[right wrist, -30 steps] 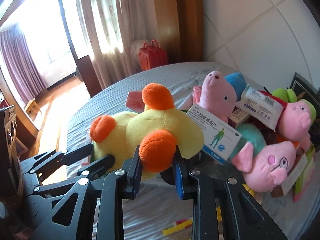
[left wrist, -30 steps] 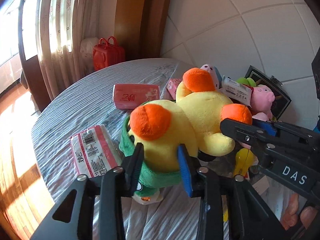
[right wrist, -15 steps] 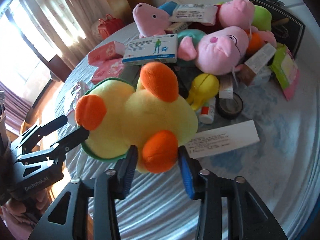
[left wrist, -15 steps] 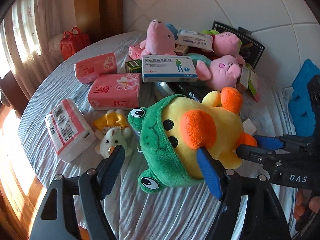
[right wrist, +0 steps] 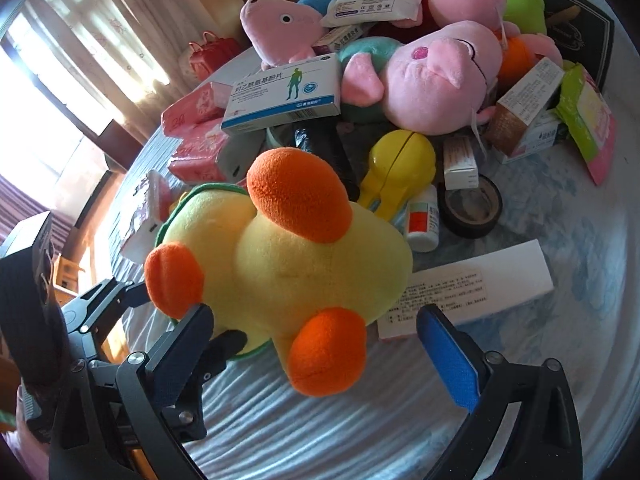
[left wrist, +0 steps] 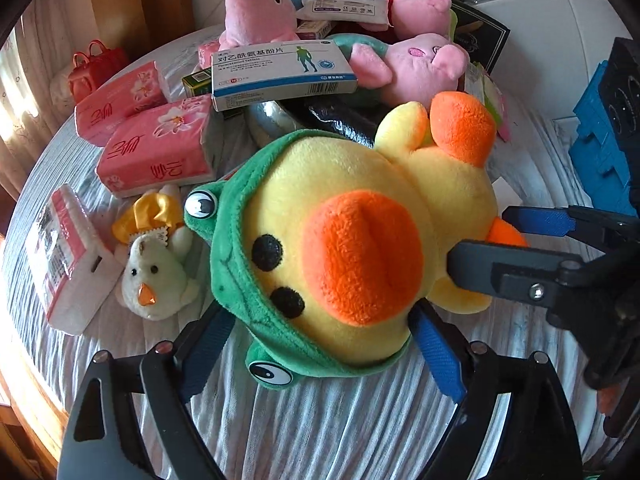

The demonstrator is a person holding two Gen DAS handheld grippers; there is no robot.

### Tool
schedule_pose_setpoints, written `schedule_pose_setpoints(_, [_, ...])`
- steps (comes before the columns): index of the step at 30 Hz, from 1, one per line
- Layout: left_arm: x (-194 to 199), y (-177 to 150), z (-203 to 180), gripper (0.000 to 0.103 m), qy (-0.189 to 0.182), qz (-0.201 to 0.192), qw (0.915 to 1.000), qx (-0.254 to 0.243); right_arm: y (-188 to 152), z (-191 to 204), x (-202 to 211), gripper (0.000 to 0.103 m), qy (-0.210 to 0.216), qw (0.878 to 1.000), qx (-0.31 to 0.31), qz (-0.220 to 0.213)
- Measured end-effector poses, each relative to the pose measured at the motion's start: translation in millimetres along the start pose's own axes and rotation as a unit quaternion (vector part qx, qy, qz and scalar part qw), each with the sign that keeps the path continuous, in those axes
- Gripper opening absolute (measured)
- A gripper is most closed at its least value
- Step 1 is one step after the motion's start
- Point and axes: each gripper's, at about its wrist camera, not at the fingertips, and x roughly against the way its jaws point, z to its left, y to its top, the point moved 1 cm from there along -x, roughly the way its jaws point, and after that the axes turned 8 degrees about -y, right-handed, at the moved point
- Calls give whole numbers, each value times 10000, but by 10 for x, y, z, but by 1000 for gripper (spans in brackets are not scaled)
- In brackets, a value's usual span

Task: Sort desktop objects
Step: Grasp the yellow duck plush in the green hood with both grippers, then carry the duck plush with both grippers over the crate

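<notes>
We found the round table (left wrist: 340,432), under its striped cloth, crowded toward twelve o'clock with pink pig plush toys (right wrist: 436,76), tissue packs (left wrist: 160,152) and a medicine box (left wrist: 280,72). The yellow duck plush (left wrist: 352,248) in its green frog hood lay on the cloth at the centre of both views, just clear of that heap. We judged it light, soft and squashy, unlikely to slip or break, and best taken by the firm head or an orange foot (right wrist: 328,352). The left gripper (left wrist: 320,340) had its jaws opening, spread either side of the hooded head with the blue pads no longer pressing; the right gripper (right wrist: 320,336) was likewise opening, the foot loose between its fingers. Only the left view showed the duck's face, beak and a small white chick toy (left wrist: 154,276) at nine o'clock; only the right view showed the yellow plastic toy (right wrist: 396,168), tape roll (right wrist: 472,208) and white carton (right wrist: 468,292) at two o'clock.
</notes>
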Motion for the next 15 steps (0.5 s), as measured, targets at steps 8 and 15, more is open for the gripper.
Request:
schedule_pose_setpoints(8, [-79,80,31,78,24,-70,10000,-42,62,69,-158,78,107,9999,65,-110])
schedule_pose_setpoints(15, [338,250,-232,78,184,-624,9959,-632,47,66,282,56,61,9979,280,-589])
